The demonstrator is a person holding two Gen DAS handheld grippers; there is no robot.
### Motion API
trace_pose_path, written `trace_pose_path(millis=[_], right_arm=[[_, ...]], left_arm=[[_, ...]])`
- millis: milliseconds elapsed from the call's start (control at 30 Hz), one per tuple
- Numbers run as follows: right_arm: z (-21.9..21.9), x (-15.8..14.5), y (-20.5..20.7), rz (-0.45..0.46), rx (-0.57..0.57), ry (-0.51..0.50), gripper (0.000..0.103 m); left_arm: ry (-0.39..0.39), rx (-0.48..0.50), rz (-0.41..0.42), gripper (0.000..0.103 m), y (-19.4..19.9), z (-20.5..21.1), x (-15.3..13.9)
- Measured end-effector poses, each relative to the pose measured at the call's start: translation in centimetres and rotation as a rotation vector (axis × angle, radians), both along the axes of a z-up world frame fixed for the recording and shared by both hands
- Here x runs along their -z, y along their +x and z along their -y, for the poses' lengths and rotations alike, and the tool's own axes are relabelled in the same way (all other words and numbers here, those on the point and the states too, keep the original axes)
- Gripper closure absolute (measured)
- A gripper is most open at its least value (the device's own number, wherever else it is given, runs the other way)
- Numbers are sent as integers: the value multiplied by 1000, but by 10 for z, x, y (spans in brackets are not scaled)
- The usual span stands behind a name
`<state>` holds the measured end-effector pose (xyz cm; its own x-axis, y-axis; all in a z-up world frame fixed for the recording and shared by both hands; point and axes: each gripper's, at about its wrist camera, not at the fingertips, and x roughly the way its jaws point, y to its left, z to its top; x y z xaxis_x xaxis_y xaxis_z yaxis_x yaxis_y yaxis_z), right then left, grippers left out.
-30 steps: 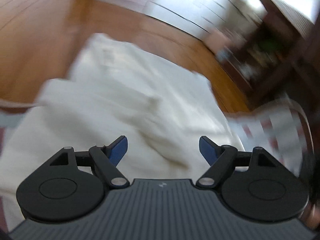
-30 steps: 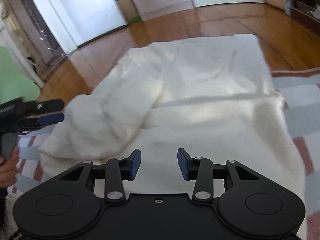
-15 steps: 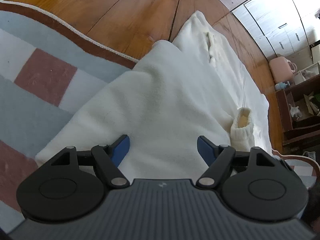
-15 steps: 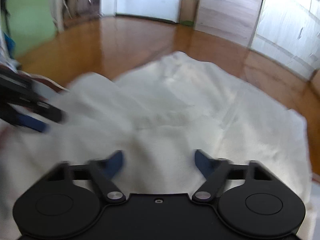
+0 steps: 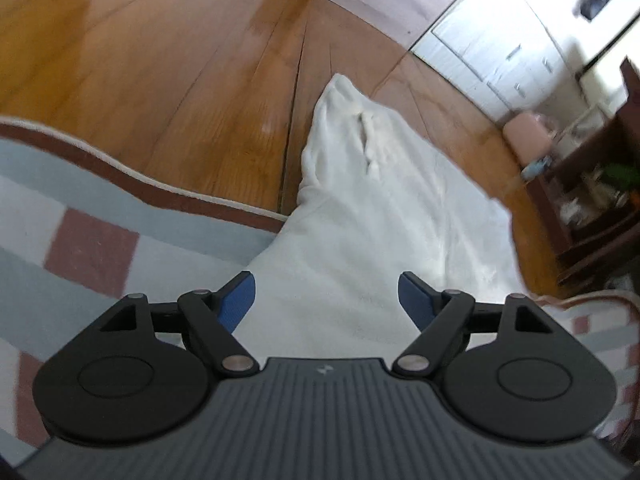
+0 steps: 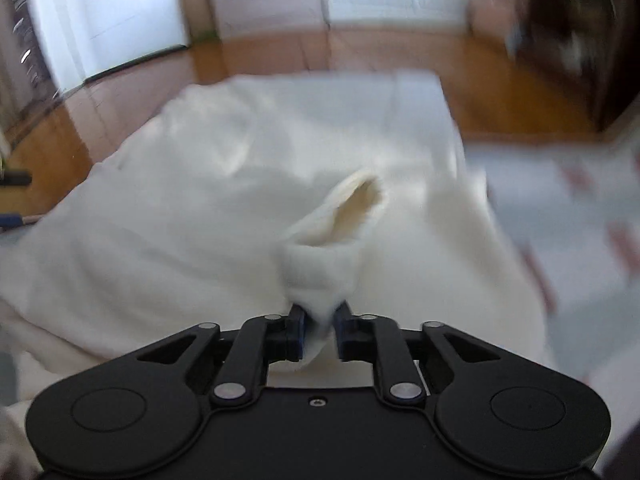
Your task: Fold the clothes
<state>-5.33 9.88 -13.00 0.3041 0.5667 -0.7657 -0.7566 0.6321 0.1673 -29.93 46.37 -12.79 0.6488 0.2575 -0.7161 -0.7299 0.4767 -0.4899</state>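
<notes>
A cream-white fleece garment (image 5: pixel 384 224) lies spread on the floor, partly on a checked rug and partly on wood. My left gripper (image 5: pixel 326 300) is open and empty, low over the garment's near-left edge. In the right wrist view the garment (image 6: pixel 200 208) fills the middle, blurred. My right gripper (image 6: pixel 319 326) is shut on the sleeve cuff (image 6: pixel 332 240), whose open end faces away from me and stands up off the cloth.
A rug (image 5: pixel 92 248) with blue, white and red squares lies under the near part; it also shows at the right (image 6: pixel 560 232). Wooden floor (image 5: pixel 180 80) lies beyond. A dark shelf unit (image 5: pixel 592 200) and a pink container (image 5: pixel 528 136) stand at the right. White doors are behind.
My right gripper has closed on the sleeve cuff; it was open half a second ago. My left gripper stayed open and swung to the garment's left edge.
</notes>
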Motion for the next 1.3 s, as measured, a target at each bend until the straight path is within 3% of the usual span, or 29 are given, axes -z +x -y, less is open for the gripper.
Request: trace_pose_path(millis=[67,100,133,300,500,533,567,600,633,733,800,833,933,1000,1100,1200,1300], right_arm=[[4,-1,9,-52,32,42,63],[4,-3,11,-58,42,50,48],[2,-5,14,-64,53,59,43],[-5,1,36,-149,120,126,37],[17,18,57,-245,257,150,36],[18,18,58,-236,248,163,38],[19,17,59,-220,237,175,47],[18,13,56,-172,217,179,79],[18,5,51,-101,195,182,84],[24,-20,34,70,122,241,91],[17,-18,27,133,84,145,90],[13,-13,25,159,63,84,90],[0,7,19,266,42,-124,90],[-2,16,17,328,77,-213,87],[7,10,26,253,114,-140,83],[13,-6,26,203,102,-15,80],[9,-17,14,204,-11,54,69]], left_arm=[[-45,-1,-82,25,6,-2,11],[-66,-7,-120,25,7,-4,17],[-81,-17,-151,25,7,-5,22],[-102,-85,-147,23,-5,-15,27],[-163,-99,-138,11,-9,-21,44],[-144,-90,-135,15,-7,-19,42],[-104,-61,-139,43,-5,-16,40],[-50,-32,-163,67,0,-12,36],[8,-12,-201,100,4,-7,32],[252,-1,-376,103,9,12,19],[300,-25,-450,103,-2,12,19],[260,-42,-432,103,-10,7,21],[64,-105,-262,103,-34,-13,27],[64,-107,-227,103,-34,-13,24],[82,-77,-147,99,-30,-5,16],[38,-22,43,89,-27,0,10],[19,54,74,81,-13,6,11]])
